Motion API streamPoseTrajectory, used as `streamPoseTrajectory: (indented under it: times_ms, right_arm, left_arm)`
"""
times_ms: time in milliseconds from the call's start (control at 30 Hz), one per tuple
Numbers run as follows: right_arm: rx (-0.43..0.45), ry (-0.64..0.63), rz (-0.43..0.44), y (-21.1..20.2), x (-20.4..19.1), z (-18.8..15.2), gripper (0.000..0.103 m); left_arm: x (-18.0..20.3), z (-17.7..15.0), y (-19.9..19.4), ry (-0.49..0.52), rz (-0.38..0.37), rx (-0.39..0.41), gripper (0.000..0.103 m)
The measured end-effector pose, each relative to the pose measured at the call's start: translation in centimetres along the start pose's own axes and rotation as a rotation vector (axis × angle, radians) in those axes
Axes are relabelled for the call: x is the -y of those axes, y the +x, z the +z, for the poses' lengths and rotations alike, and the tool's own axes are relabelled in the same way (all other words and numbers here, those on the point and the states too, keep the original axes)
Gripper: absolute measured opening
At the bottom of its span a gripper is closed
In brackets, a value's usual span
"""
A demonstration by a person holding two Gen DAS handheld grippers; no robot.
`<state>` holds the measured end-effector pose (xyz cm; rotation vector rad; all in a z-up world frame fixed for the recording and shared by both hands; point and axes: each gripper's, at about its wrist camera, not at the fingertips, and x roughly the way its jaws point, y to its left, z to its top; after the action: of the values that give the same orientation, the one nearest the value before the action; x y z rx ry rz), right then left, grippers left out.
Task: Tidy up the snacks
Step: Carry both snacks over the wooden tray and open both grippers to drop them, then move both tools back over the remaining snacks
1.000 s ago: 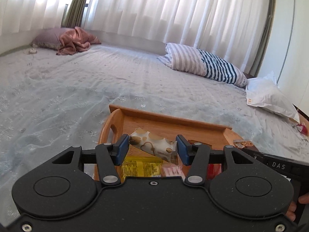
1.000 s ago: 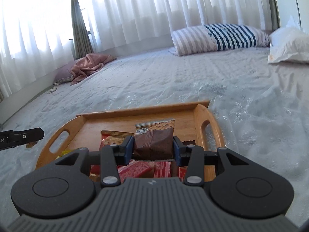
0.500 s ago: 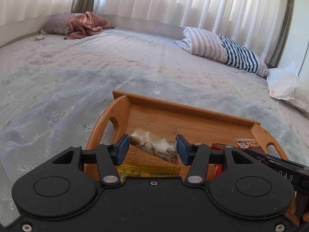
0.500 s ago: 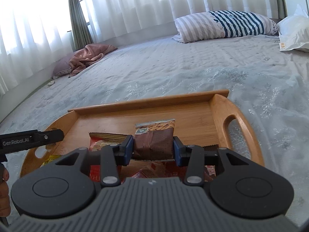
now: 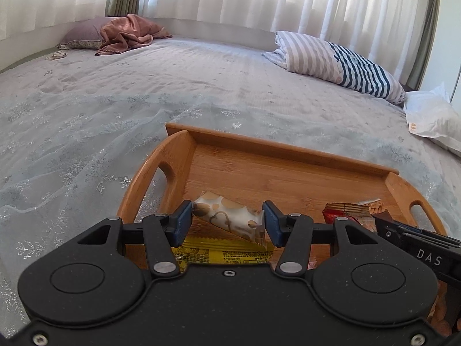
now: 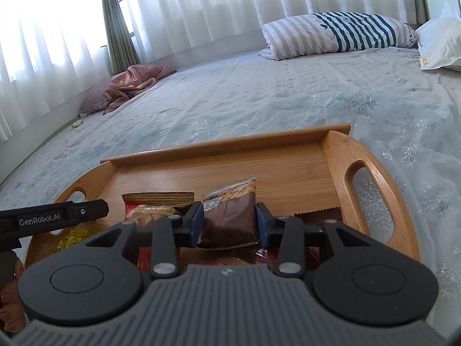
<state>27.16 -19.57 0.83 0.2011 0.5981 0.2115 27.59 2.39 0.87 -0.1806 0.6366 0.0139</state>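
Observation:
A wooden tray point(image 5: 288, 147) with handle cut-outs lies on the bed and holds several snack packets; it also shows in the right wrist view point(image 6: 230, 147). My left gripper point(image 5: 227, 222) is shut on a white packet with brown dots and hearts point(image 5: 227, 219), held over the tray's left part, above a yellow packet point(image 5: 219, 253). My right gripper point(image 6: 229, 225) is shut on a brown snack packet point(image 6: 230, 216), held over the tray's right half, beside a red packet point(image 6: 152, 204). Each gripper's body shows at the edge of the other's view.
The bed has a pale embroidered cover point(image 5: 86, 115). A striped pillow point(image 5: 337, 63), a white bag point(image 5: 432, 118) and a pink blanket point(image 5: 126, 33) lie at the far side. White curtains hang behind.
Both grippers have moved forward and lower over the tray, still holding their packets. The tray now fills more of both views.

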Motion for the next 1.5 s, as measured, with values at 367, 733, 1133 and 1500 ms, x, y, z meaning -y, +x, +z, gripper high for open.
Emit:
streamPoseTrajectory:
  times_ms: [367,733,1133,1500]
  right_arm:
    - [0.029,0.024,0.010,-1.2,0.2,0.4,0.064]
    - [0.061,-0.035,0.036,-5.3,-0.8,-0.5,0.076]
    - [0.085,-0.112,0.077,-10.3,-2.3,-4.4,0.089]
    - [0.085,-0.248,0.076,-12.5,-4.5,-7.8,0.095]
  left_arm:
    - [0.3,-0.1,-0.4,0.021,0.014,0.004,0.058]
    - [0.3,-0.8,-4.6,0.089,-0.020,0.039,0.083]
    - [-0.2,-3.9,-10.6,0.122,-0.101,0.034,0.094]
    - [-0.5,-6.9,-13.4,0.134,-0.128,0.006,0.095]
